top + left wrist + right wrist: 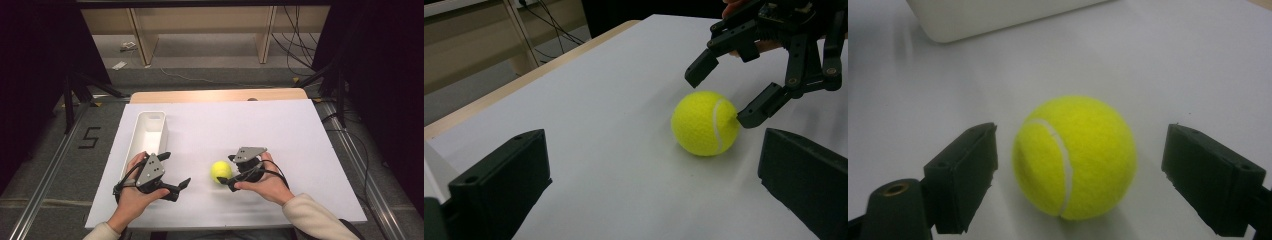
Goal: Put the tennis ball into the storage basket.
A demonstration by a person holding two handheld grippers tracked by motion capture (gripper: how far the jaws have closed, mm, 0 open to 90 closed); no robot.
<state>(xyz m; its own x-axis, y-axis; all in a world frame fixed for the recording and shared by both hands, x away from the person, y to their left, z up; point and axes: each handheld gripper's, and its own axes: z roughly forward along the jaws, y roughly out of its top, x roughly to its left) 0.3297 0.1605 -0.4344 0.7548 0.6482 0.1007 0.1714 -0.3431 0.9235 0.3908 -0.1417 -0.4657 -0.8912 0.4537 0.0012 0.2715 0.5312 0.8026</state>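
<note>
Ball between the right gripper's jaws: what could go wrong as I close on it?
1. The ball sits nearer one jaw of the open right gripper; that jaw may touch first and roll it away across the smooth table.
2. The open left gripper faces the ball nearby, so the grippers might collide.
3. Carried to the bin, the round ball could slip from a light grip.

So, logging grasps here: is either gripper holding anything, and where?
Nothing held. The right gripper is open around the tennis ball, not touching; the left gripper is open.
</note>
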